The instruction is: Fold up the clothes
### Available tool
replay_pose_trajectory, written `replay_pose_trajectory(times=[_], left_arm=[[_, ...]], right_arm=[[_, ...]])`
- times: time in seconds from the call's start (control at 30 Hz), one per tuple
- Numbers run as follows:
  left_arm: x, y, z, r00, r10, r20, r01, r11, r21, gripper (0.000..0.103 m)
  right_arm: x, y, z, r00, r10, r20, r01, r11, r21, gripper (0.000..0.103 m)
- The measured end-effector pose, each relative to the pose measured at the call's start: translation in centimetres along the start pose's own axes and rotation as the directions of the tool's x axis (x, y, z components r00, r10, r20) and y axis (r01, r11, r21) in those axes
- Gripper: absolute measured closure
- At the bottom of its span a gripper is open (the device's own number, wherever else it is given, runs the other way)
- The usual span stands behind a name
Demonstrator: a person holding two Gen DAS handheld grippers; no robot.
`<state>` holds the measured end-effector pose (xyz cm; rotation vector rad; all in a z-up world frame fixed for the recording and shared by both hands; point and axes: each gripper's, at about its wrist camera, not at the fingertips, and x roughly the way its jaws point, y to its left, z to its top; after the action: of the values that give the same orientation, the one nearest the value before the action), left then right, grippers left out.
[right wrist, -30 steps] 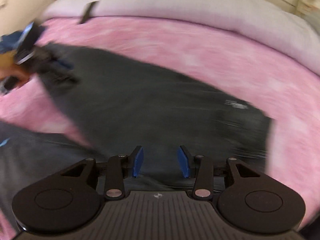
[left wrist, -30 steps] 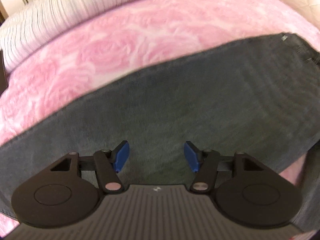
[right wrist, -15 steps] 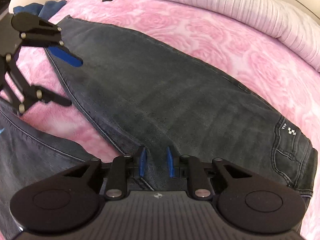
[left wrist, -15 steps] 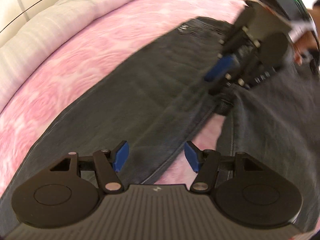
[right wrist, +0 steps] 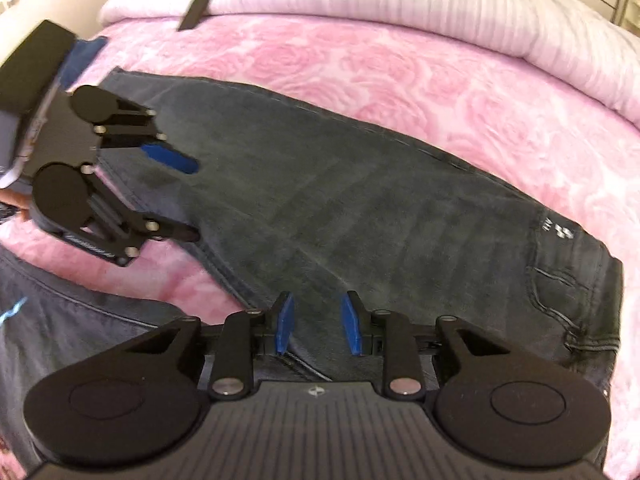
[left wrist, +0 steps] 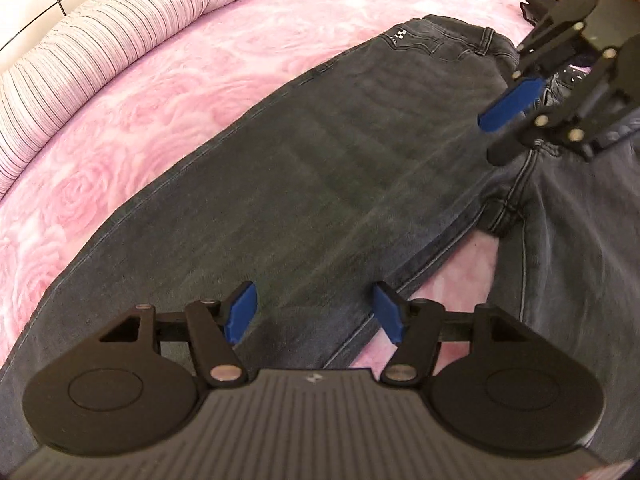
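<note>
Dark grey jeans (left wrist: 320,168) lie spread flat on a pink bed, with one leg running from the waistband down toward my left gripper (left wrist: 314,300). That gripper hovers over the leg's inner seam; its jaws are opening and hold nothing. The second leg (left wrist: 580,260) branches off to the right. My right gripper (right wrist: 317,300) sits low over the jeans (right wrist: 360,208) near the crotch seam. Its jaws stand narrow and are opening, the denim below them, not pinched. Each gripper shows in the other view: the right gripper (left wrist: 490,142) and the left gripper (right wrist: 192,200).
A pink rose-patterned blanket (left wrist: 168,128) covers the bed under the jeans. A striped white duvet (left wrist: 80,64) is rolled along the far edge. A dark flat strip (right wrist: 200,0) lies on the duvet, and a blue cloth (right wrist: 86,56) lies behind the left gripper.
The left gripper swung and rolled from over the plain leg to the inner seam, bringing the crotch and right gripper into view. The right jaws narrowed, then widened a little.
</note>
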<state>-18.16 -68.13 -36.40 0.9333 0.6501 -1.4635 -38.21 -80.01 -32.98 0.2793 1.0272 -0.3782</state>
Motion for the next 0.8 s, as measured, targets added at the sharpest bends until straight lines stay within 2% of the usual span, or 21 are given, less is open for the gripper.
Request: replay_pose_trajectory(times=[0.1,0.2,0.27,0.33,0.4,0.43,0.6,0.67,0.8], left_arm=[[-1.6,-0.7,-0.6,1.0,0.016,0.024,-0.018,0.999,0.047,0.044],[-4.0,-2.2,-1.5,0.997,0.032,0.073,-0.043,0.987,0.157,0.044],[-5.2,-3.1,-2.4,0.996,0.009,0.091,-0.031,0.968,0.248,0.049],[-5.8,-4.2,-3.1,0.996,-0.008,0.093,-0.025,0.937,0.348,0.061],[-5.3,-5.2,-3.9,0.998,0.008,0.069,-0.038,0.894,0.446,0.064],[-4.9,-5.5,-4.2,0.998,0.017,0.059,-0.044,0.874,0.484,0.069],[-2.4,-6.0,-5.0,0.995,0.088,0.047,-0.097,0.768,0.633,0.074],[-1.6,-6.1,-5.1,0.994,0.104,0.038,-0.102,0.726,0.68,0.096],[-2.9,-5.4,-5.1,0.995,0.085,0.051,-0.097,0.735,0.671,0.098]], right_arm=[[1.6,-0.1,-0.3,0.999,-0.015,-0.041,0.014,1.0,-0.016,0.075],[2.5,-0.3,-0.6,0.998,-0.025,-0.055,0.023,0.999,-0.028,0.075],[2.4,-0.3,-0.5,0.998,-0.035,-0.049,0.034,0.999,-0.021,0.075],[2.2,-0.4,-0.4,0.998,-0.045,-0.042,0.044,0.999,-0.014,0.075],[1.8,-0.4,-0.2,0.998,-0.052,-0.031,0.052,0.999,-0.002,0.075],[1.6,-0.3,-0.1,0.998,-0.053,-0.026,0.052,0.999,-0.003,0.075],[0.5,1.0,0.1,0.999,-0.05,-0.006,0.05,0.997,-0.064,0.07],[0.3,1.4,0.0,0.999,-0.052,-0.005,0.051,0.995,-0.087,0.068],[0.0,2.0,-0.3,0.998,-0.055,-0.003,0.055,0.993,-0.101,0.068]])
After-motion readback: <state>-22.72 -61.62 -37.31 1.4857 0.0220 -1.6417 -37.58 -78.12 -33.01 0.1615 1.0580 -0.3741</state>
